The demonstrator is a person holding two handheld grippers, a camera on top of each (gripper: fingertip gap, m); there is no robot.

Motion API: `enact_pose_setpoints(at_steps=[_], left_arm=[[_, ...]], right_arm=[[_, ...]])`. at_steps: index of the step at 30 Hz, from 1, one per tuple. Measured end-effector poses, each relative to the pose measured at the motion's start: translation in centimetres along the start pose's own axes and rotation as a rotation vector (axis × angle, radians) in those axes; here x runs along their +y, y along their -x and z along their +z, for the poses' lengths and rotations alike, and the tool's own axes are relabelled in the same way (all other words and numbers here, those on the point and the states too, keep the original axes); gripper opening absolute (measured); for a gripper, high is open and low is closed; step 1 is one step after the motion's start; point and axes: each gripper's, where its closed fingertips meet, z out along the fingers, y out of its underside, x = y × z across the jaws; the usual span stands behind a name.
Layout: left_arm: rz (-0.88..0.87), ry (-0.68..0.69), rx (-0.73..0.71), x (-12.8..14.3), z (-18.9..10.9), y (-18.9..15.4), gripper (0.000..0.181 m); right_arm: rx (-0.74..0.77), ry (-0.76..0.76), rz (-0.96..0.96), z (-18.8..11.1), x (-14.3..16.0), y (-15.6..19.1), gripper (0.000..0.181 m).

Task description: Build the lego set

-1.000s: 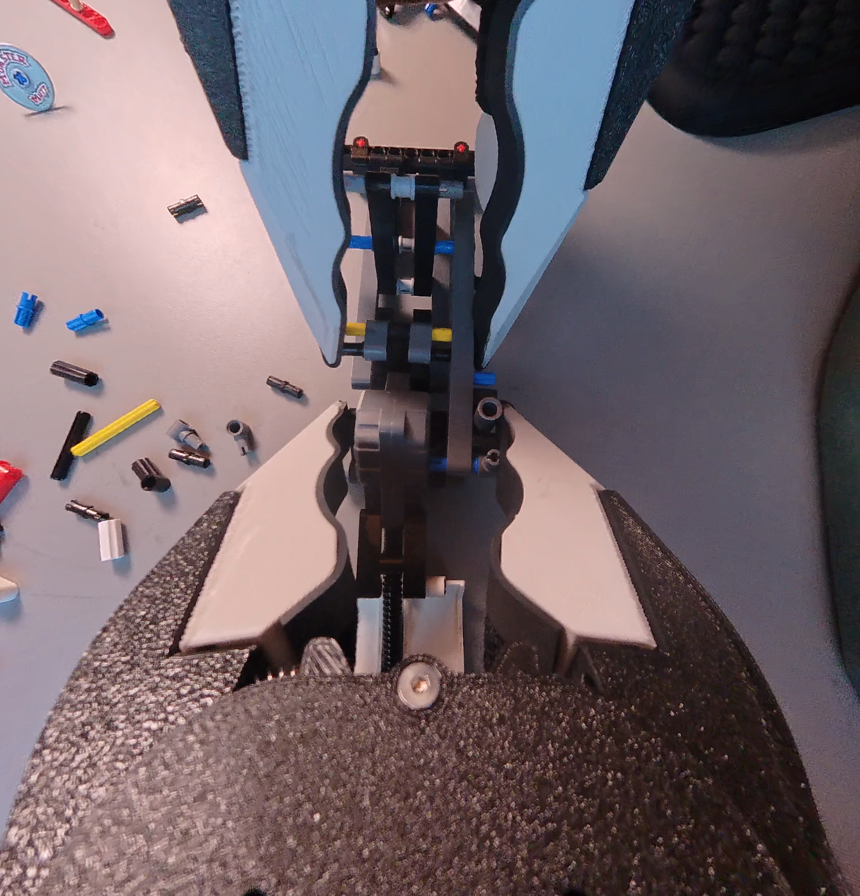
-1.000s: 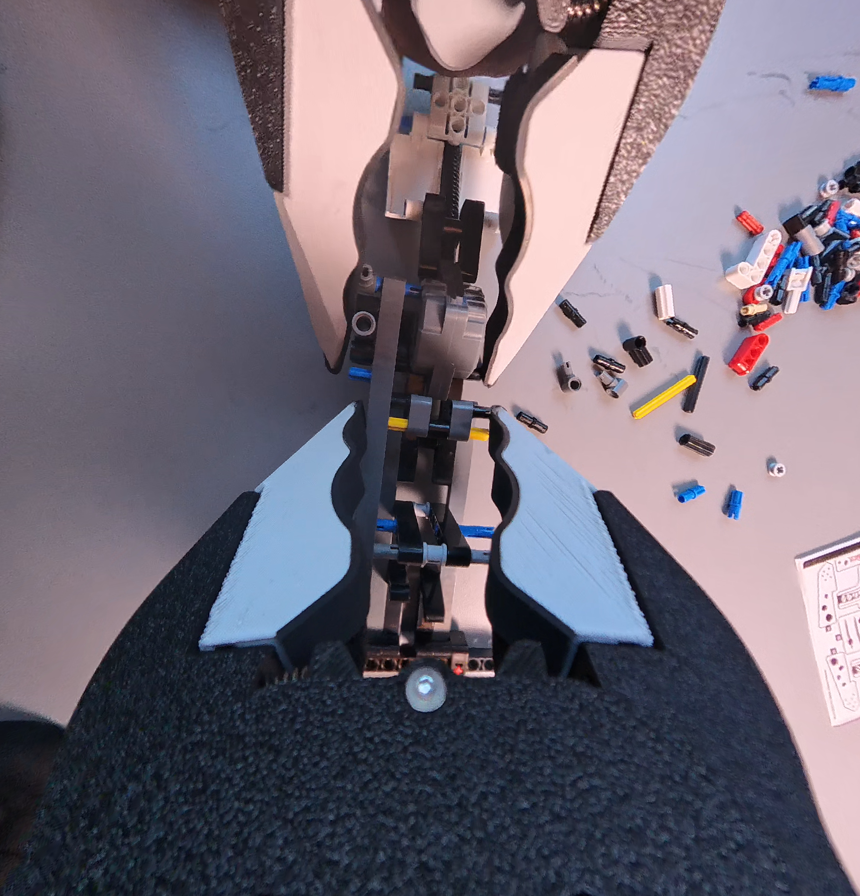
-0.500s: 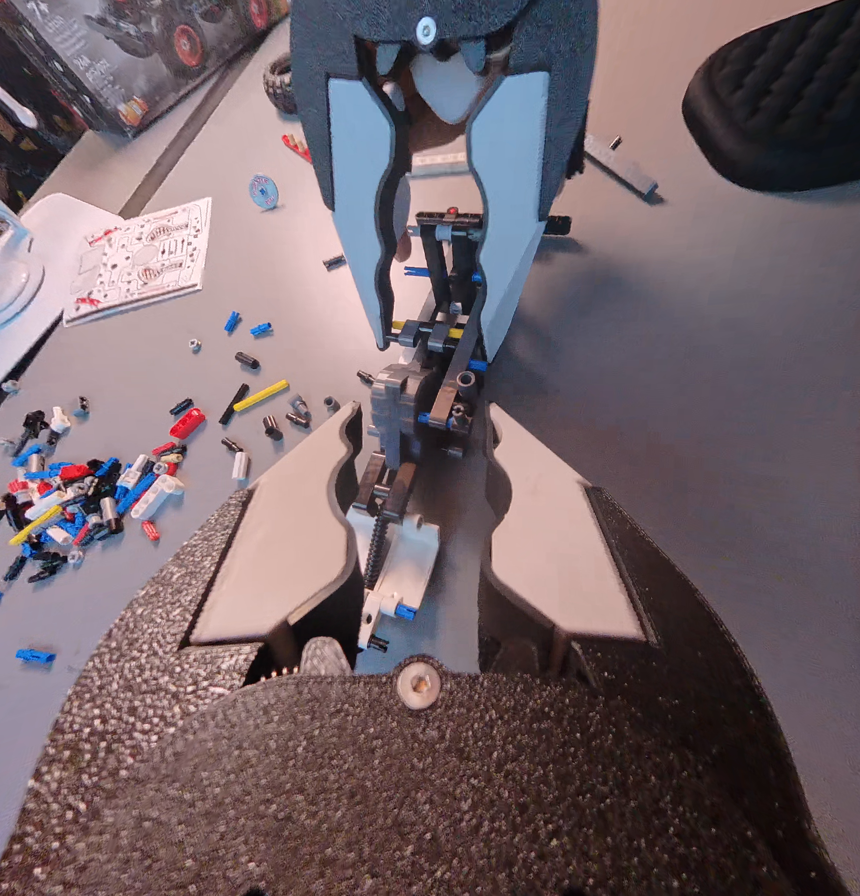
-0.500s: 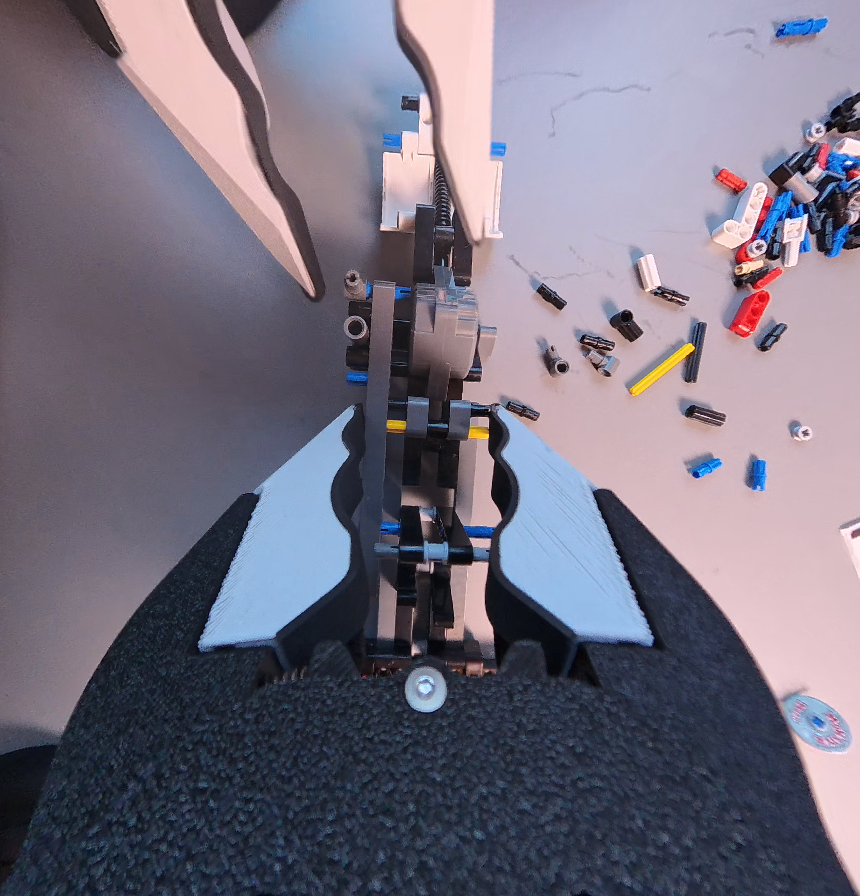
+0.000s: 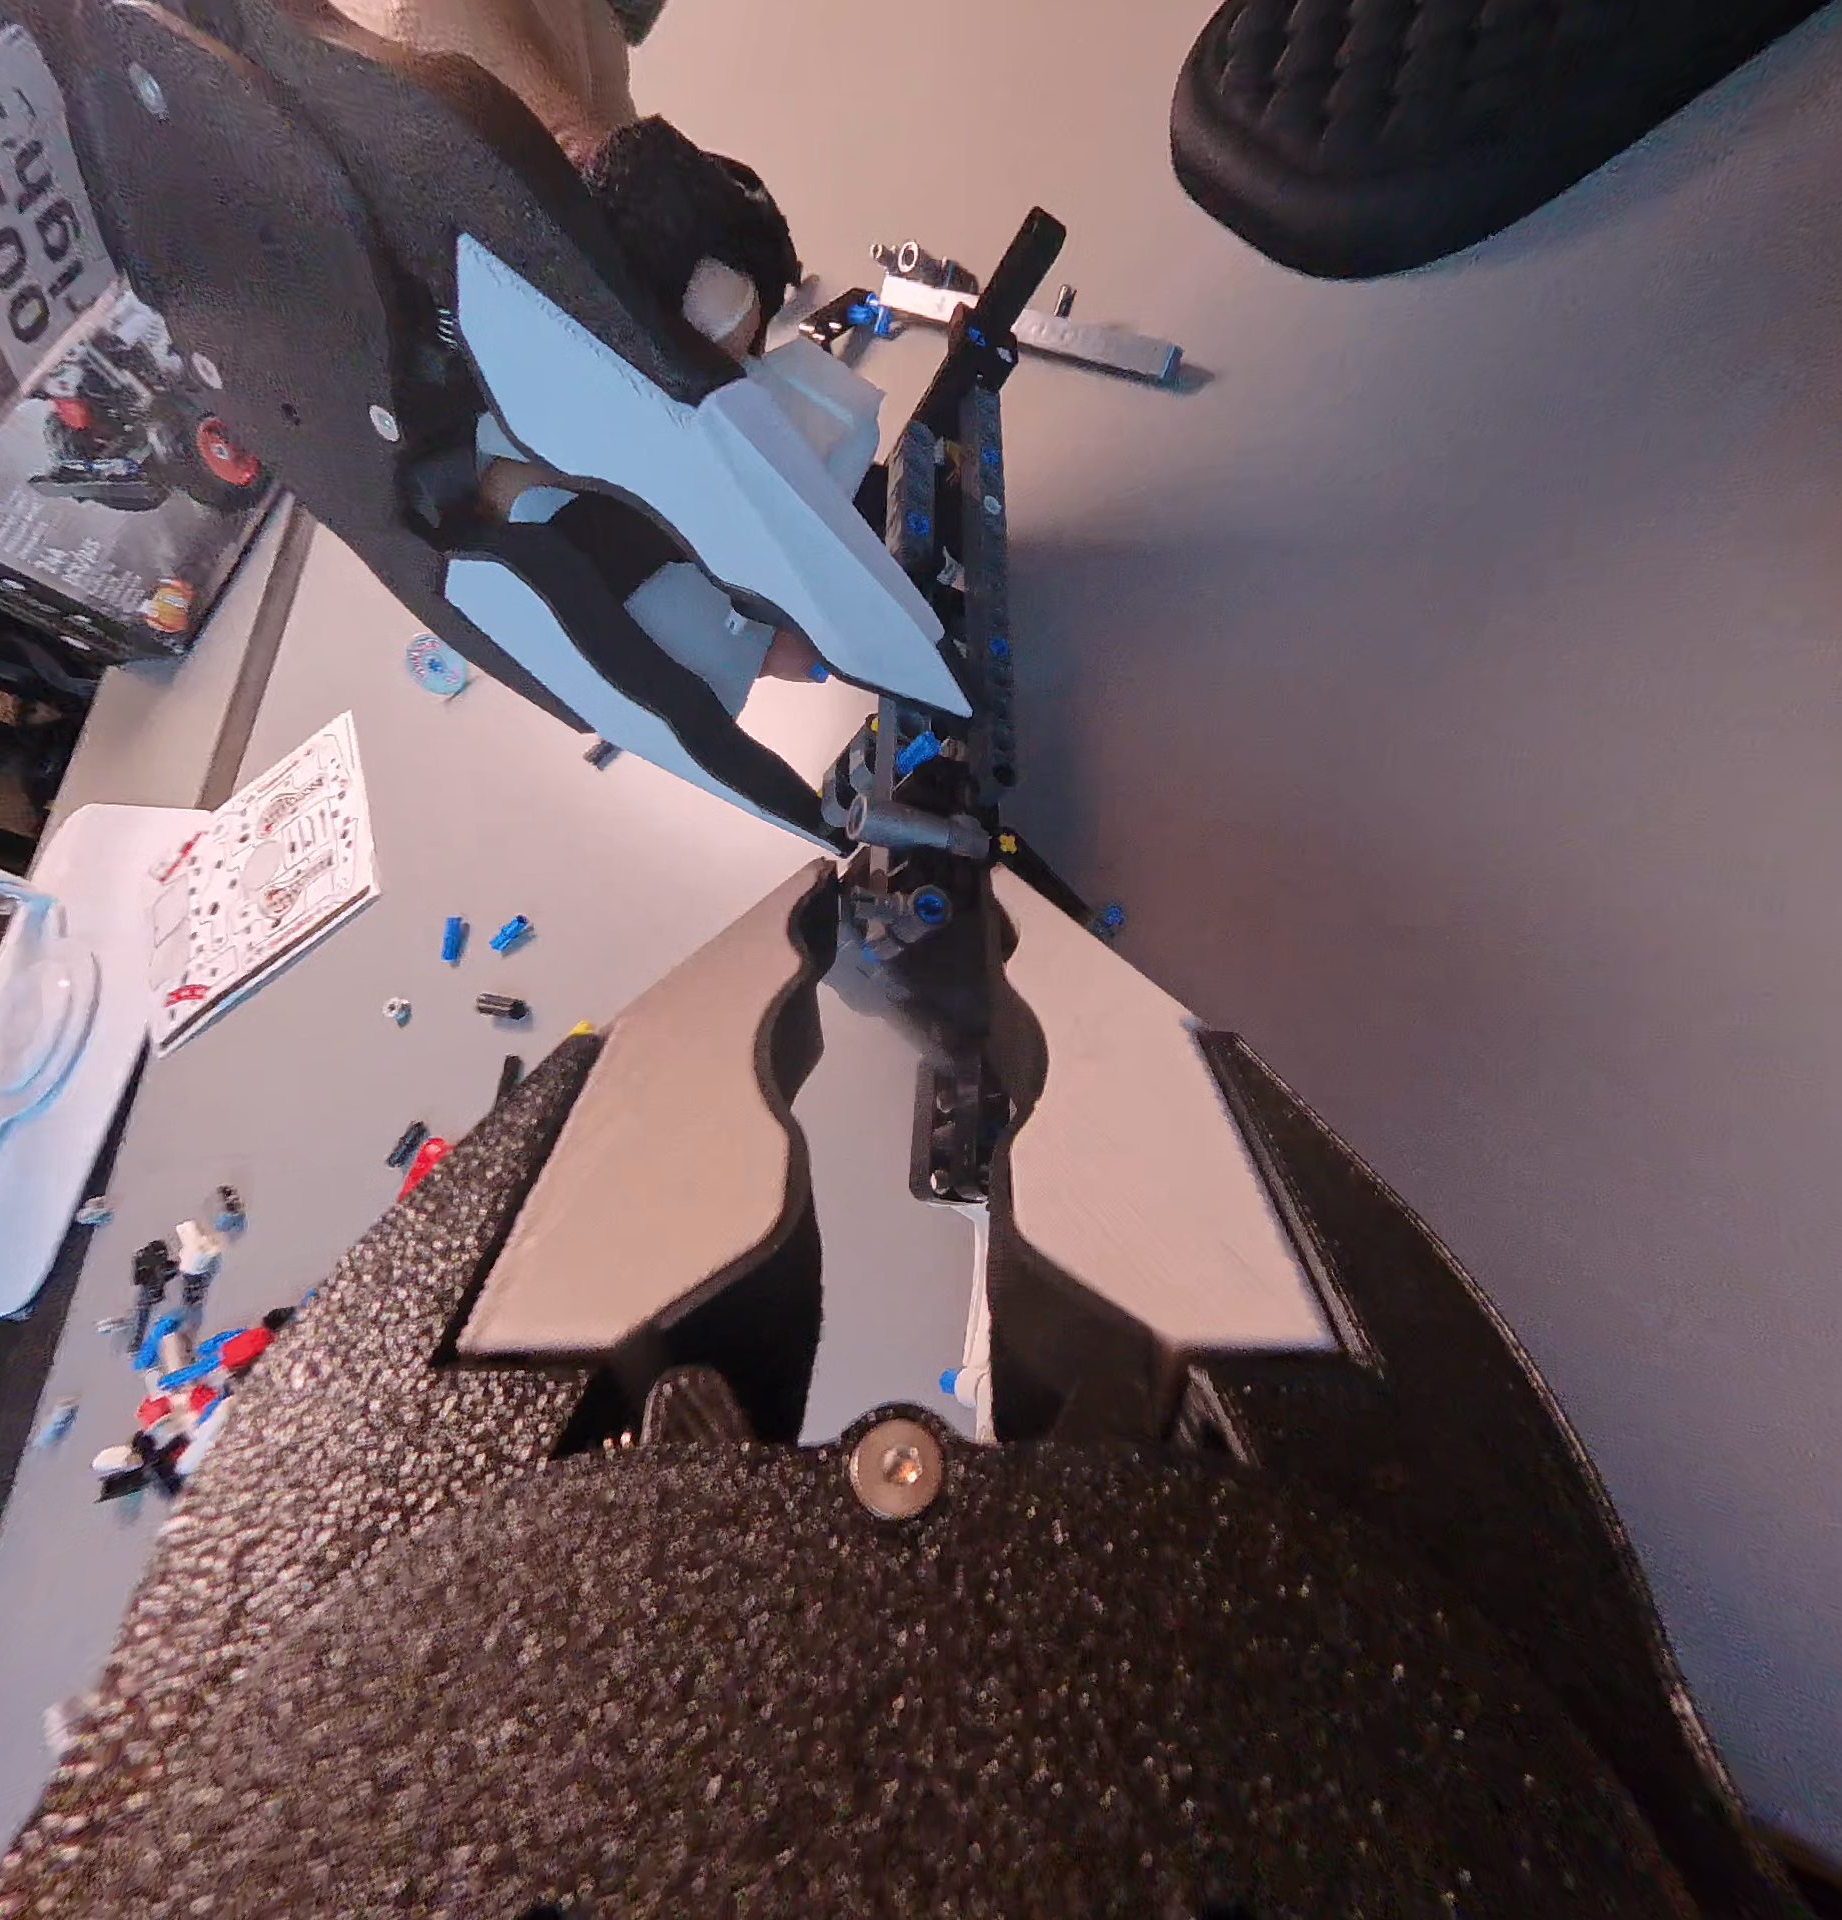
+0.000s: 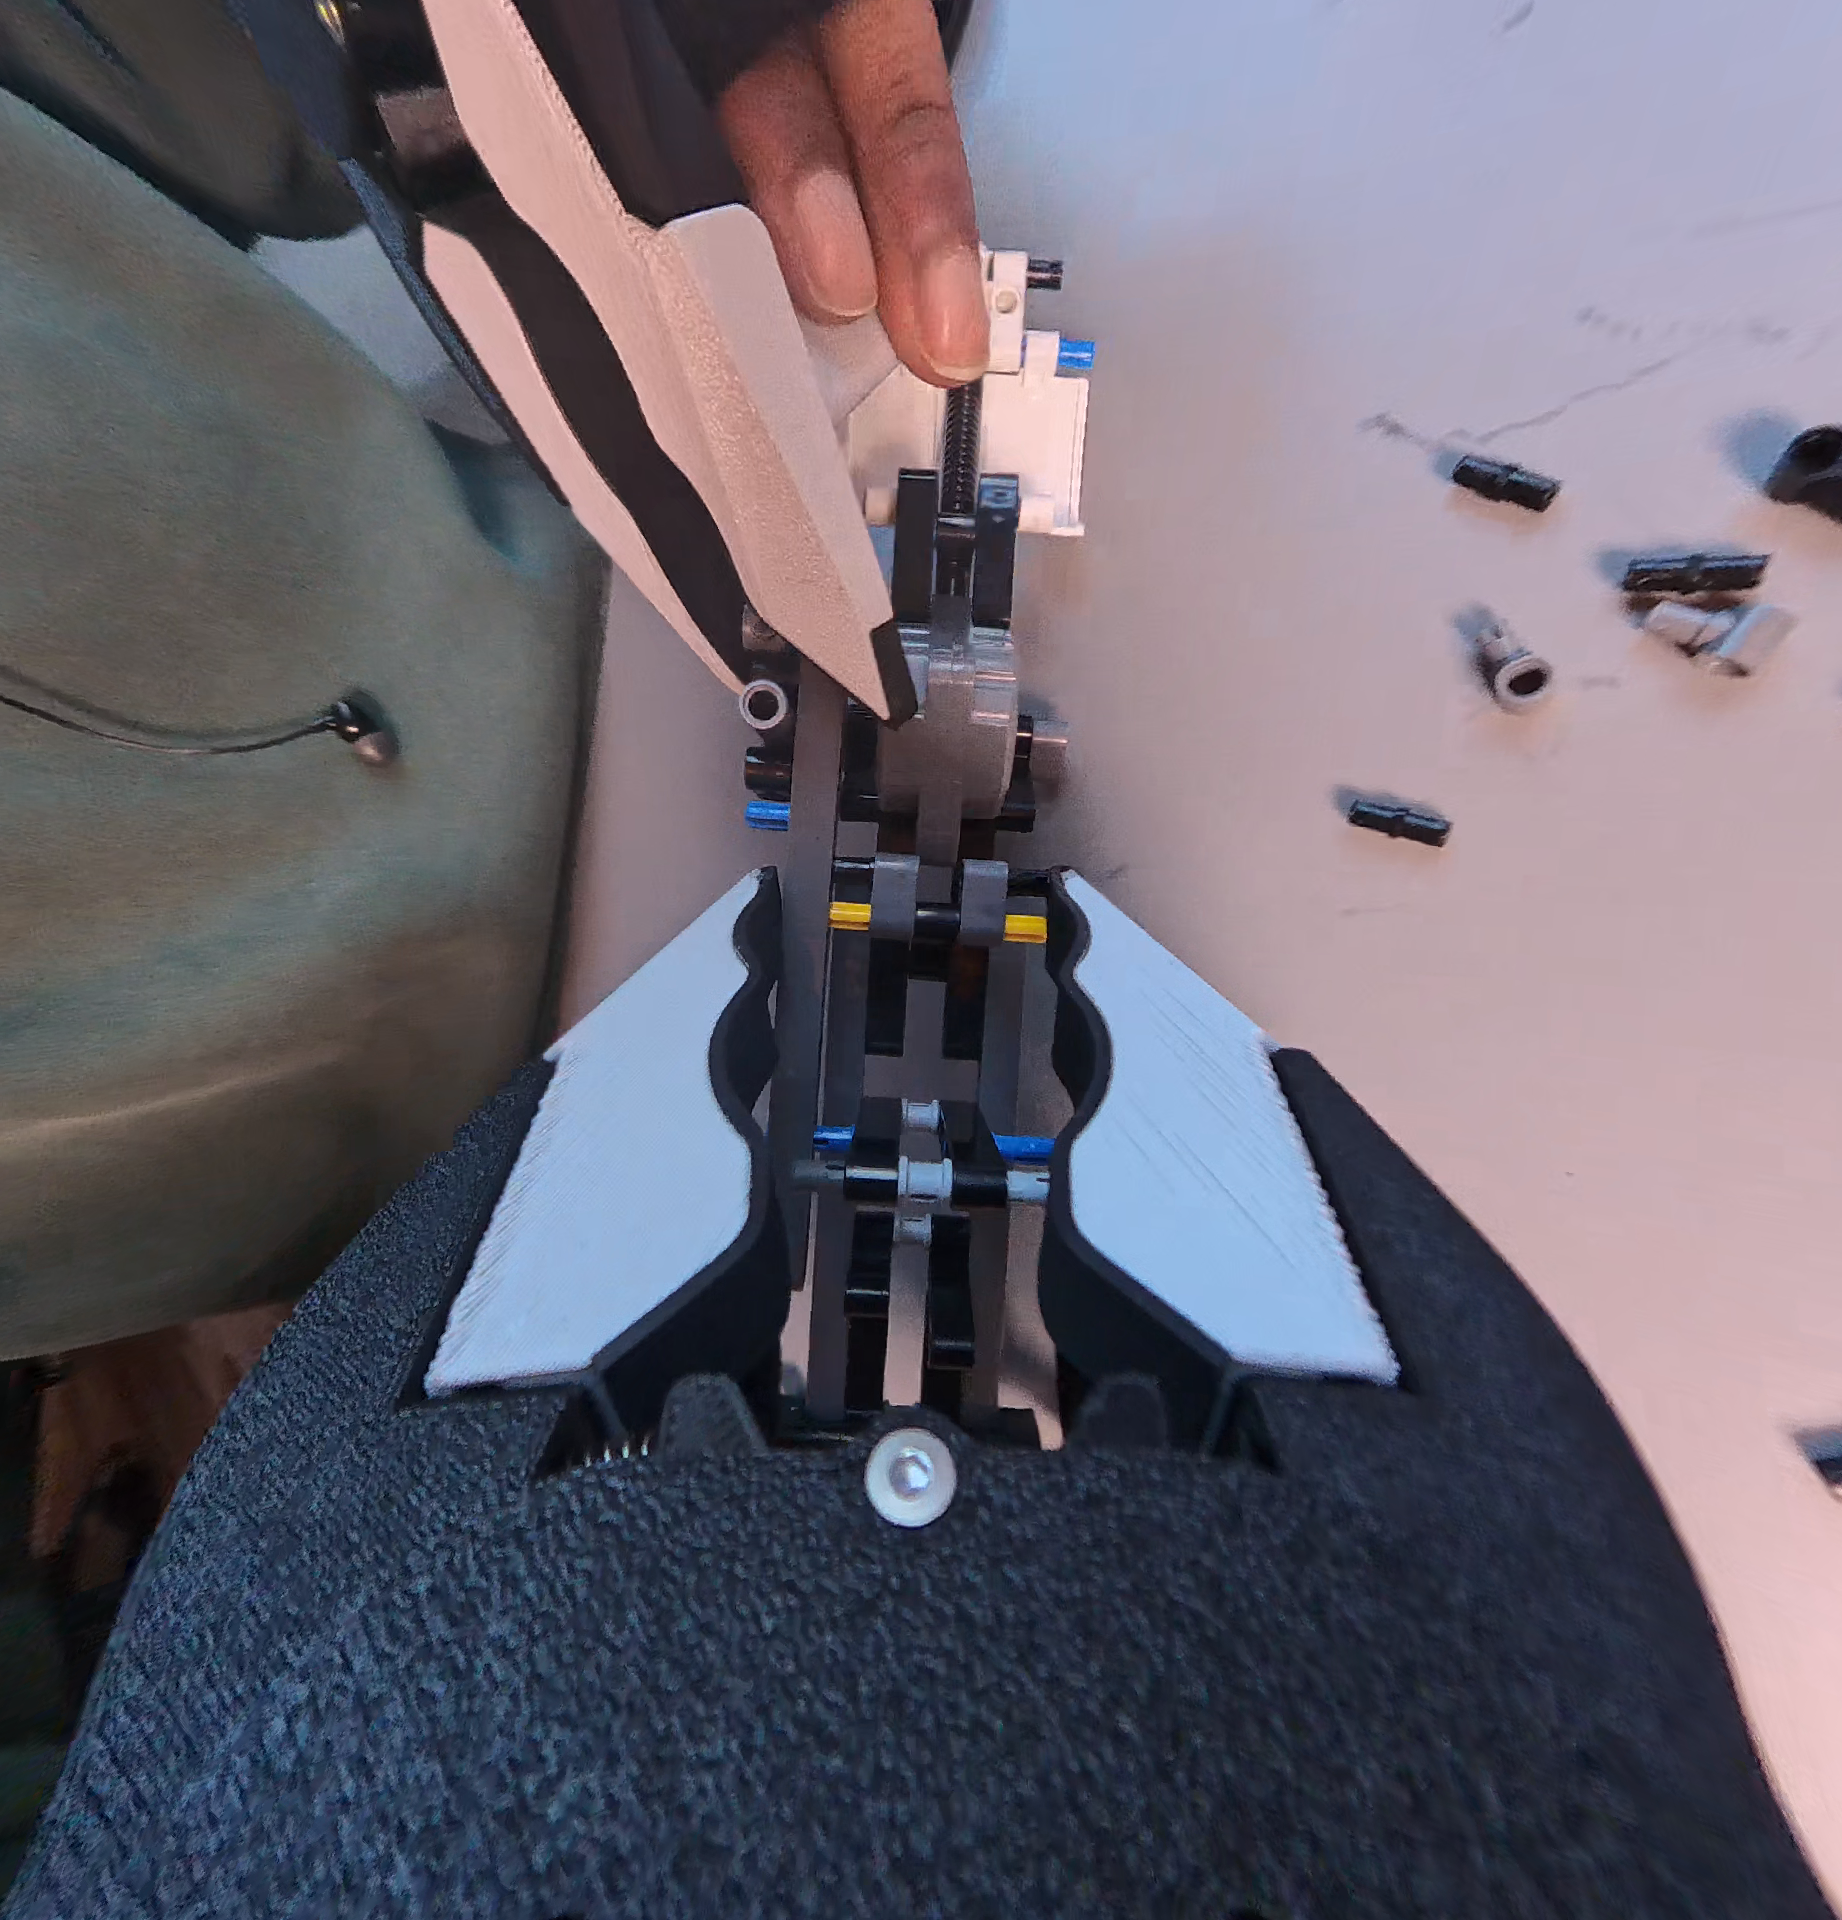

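Note:
The lego assembly [image 6: 948, 727] is a long frame of black and grey beams with a grey gearbox and a white end block. My right gripper [image 6: 912, 883] is shut on its near half, pads against both side beams. In the left wrist view the right gripper [image 5: 901, 779] comes in from the upper left and the assembly [image 5: 984, 582] shows edge-on, off the table. My left gripper [image 5: 912, 878] has its tips pressed on either side of the gearbox end. In the right wrist view the left gripper [image 6: 875, 696] touches the gearbox, and a person's fingers [image 6: 896, 239] rest on the white block.
A pile of loose pieces [image 5: 169, 1382], an instruction sheet [image 5: 273, 862], the set's box [image 5: 86, 416] and a white tray [image 5: 34, 1039] lie left. A grey beam sub-assembly [image 5: 1083, 338] and a black mesh pad [image 5: 1519, 125] are at the back. Loose pins [image 6: 1499, 483] lie right; a green garment [image 6: 221, 831] is left. The tips of both grippers are at nearly the same place.
The assembly has been lifted and turned on edge in the right gripper. The left gripper, open around it half a second ago, has narrowed onto the gearbox end.

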Motion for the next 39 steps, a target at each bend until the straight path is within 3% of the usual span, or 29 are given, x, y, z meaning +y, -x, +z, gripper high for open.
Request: enact_pose_setpoints(at_steps=[8, 15, 31, 36, 39], left_arm=[[-0.186, -0.07, 0.116, 0.3, 0.2, 1.0, 0.024], [-0.234, -0.084, 0.178, 0.5, 0.5, 1.4, 0.024], [-0.357, -0.05, 0.367, 0.6, 1.5, 1.3, 0.023], [-0.412, -0.045, 0.408, 0.5, 1.8, 1.6, 0.023], [-0.443, -0.049, 0.43, 0.3, 2.0, 1.6, 0.023]], right_arm=[[0.071, -0.035, -0.058, -1.1, 0.0, -0.5, 0.06], [0.157, 0.024, -0.152, -1.2, 0.5, -0.7, 0.051], [-0.009, 0.033, -0.117, -1.3, 1.2, -0.9, 0.045], [0.117, -0.022, -0.225, -3.6, 0.1, -0.6, 0.041], [0.262, -0.042, -0.317, -4.7, 0.1, -0.1, 0.03]])
